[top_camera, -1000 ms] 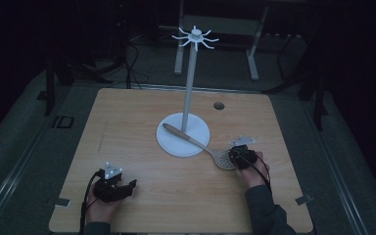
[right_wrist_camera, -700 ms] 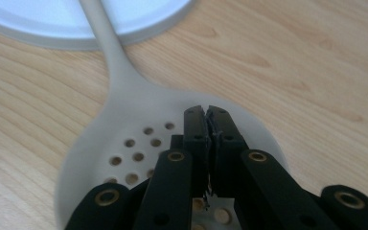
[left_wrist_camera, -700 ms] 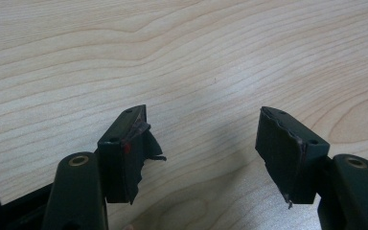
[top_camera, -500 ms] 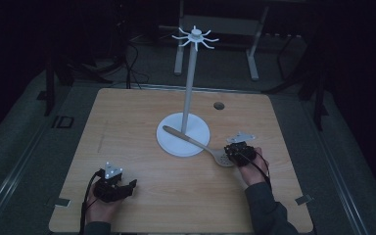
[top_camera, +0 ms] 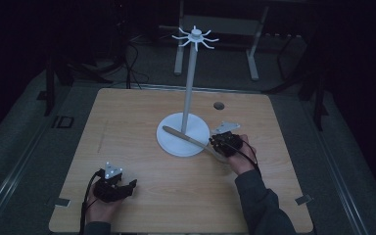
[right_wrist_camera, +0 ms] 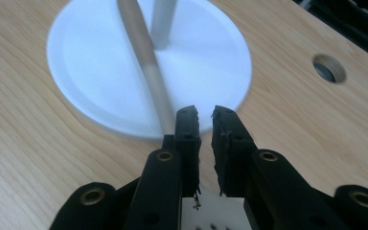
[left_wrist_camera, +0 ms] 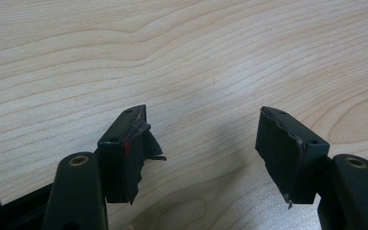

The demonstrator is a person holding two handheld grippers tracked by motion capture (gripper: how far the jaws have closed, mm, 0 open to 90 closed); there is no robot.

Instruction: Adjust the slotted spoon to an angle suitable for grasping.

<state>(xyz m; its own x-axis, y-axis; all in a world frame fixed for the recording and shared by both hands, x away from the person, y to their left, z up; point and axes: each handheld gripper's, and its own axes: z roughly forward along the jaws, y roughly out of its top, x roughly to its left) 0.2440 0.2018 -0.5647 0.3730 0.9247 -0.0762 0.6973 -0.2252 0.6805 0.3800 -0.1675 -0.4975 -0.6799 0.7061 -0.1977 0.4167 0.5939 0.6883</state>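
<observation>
Wooden spatula (top_camera: 191, 141) lying across the rim of the white round base (top_camera: 171, 142) of the stand, handle end up on the base near the pole (top_camera: 190, 88), slotted head end off the base toward 4 o'clock on the tabletop (top_camera: 127, 122). In the right gripper view, spatula handle (right_wrist_camera: 146, 72) running from 12 o'clock down to the jaws, passing just left of the pole (right_wrist_camera: 163, 21) over the white base (right_wrist_camera: 206, 62). Head end partly hidden under the right tool (top_camera: 223, 143); pale slotted piece visible low between its jaws.

Right tool (right_wrist_camera: 205, 115) at 4 o'clock of the base, jaws nearly together with a narrow slit between, tips at the base rim, handle touching the outer side of the left jaw. Cannot tell whether anything is pinched. Grey three-cornered plate on top, cable trailing back over the hand and dark sleeve (top_camera: 259, 200).

Stand top carrying a ring of white hooks (top_camera: 195, 37), bare. Small round hole (top_camera: 219, 105) in the tabletop at 1 o'clock of the base.

Left tool (top_camera: 120, 188) well apart, near the tabletop's 7 o'clock corner. Left tool (left_wrist_camera: 203, 143) released, jaws wide, bare wood grain between them, frayed pad on the left jaw.
</observation>
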